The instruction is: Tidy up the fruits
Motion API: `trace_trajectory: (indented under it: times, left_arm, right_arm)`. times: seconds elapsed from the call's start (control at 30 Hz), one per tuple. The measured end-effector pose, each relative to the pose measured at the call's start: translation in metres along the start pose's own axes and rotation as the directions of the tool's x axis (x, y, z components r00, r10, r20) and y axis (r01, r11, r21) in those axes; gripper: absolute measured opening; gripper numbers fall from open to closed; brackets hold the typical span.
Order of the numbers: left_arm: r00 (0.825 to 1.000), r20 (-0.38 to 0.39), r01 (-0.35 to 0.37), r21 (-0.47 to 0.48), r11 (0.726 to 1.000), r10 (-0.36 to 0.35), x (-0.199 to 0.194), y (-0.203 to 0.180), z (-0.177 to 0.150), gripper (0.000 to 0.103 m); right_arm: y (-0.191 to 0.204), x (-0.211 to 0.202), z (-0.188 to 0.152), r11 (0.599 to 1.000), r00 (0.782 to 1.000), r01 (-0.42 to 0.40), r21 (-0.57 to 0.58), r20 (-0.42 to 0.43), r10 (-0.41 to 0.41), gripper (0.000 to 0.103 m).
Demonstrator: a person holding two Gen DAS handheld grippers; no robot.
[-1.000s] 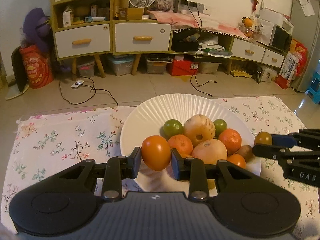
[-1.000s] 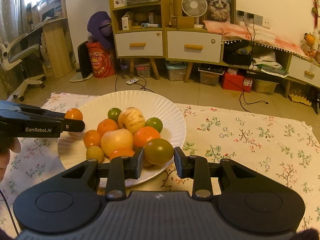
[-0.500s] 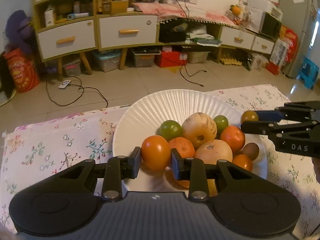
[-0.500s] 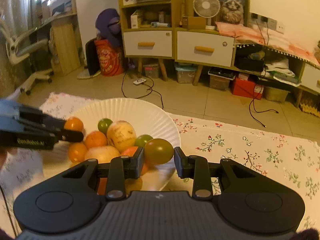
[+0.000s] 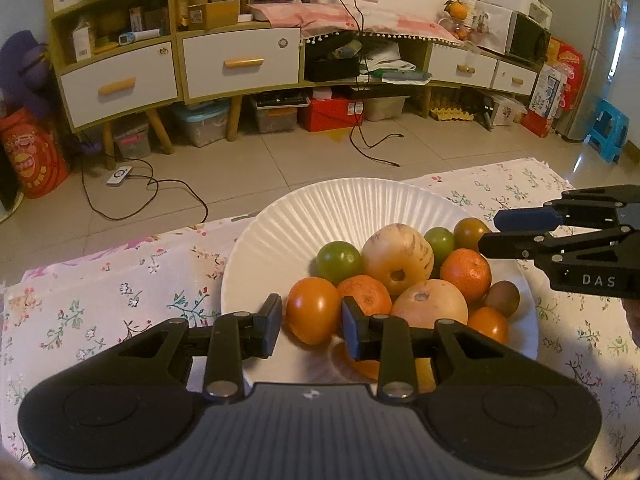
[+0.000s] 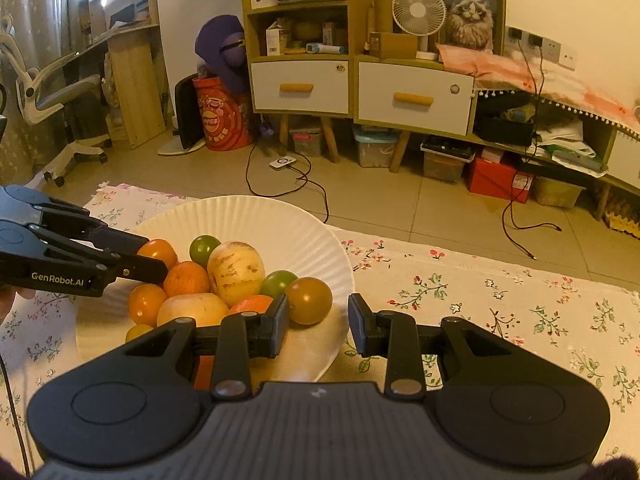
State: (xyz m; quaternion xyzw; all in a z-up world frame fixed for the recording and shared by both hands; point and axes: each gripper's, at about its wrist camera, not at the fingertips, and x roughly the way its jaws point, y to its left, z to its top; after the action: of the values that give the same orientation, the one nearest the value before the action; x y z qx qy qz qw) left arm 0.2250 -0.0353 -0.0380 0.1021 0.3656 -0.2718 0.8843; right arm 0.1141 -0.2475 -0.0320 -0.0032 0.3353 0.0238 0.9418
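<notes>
- Left hand-held gripper [image 5: 308, 322]: jaws opening, orange tomato [image 5: 313, 309] between the pads; left pad has a visible gap, right pad looks just touching, hard to tell.
- Right hand-held gripper [image 6: 319, 322]: jaws apart, brown-green tomato [image 6: 309, 300] sits by the left pad, clear of the right one, so not gripped.
- Both tomatoes are on the white paper plate [image 5: 320, 216] with the other fruit pile [image 5: 400, 264].
- Plate sits on the floral cloth [image 6: 500, 304] over the worktop.

White plate [image 5: 360, 208], orange/green fruit [image 5: 312, 314], floral cloth [image 5: 120, 300], black fingers [image 5: 272, 320]
</notes>
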Motion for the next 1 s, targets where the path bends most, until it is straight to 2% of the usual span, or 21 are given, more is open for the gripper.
trace_trajectory:
  times: [0.13, 0.27, 0.6, 0.67, 1.0]
  left_arm:
    - [1.000, 0.009, -0.022, -0.008, 1.000, 0.022, -0.004, 0.001, 0.002, 0.027]
    - [0.998, 0.026, -0.050, -0.026, 0.998, 0.051, -0.014, 0.002, 0.004, 0.039]
    - [0.995, 0.032, -0.096, -0.054, 0.994, 0.098, -0.038, 0.000, -0.004, 0.058]
    - [0.993, 0.035, -0.107, -0.056, 0.993, 0.109, -0.043, -0.001, -0.006, 0.065]
    - [0.990, 0.037, -0.133, -0.067, 0.989, 0.136, -0.069, -0.007, -0.020, 0.081]
  right_arm:
    - [0.000, -0.003, 0.003, 1.000, 1.000, 0.007, 0.000, 0.006, -0.007, 0.031]
    - [0.000, -0.010, 0.007, 1.000, 1.000, 0.020, 0.001, 0.008, -0.020, 0.039]
    - [0.006, -0.034, 0.010, 0.999, 0.998, 0.052, -0.007, 0.023, -0.052, 0.056]
    - [0.007, -0.040, 0.009, 0.998, 0.998, 0.061, -0.007, 0.027, -0.061, 0.060]
    - [0.013, -0.060, 0.000, 0.995, 0.995, 0.095, -0.002, 0.019, -0.095, 0.074]
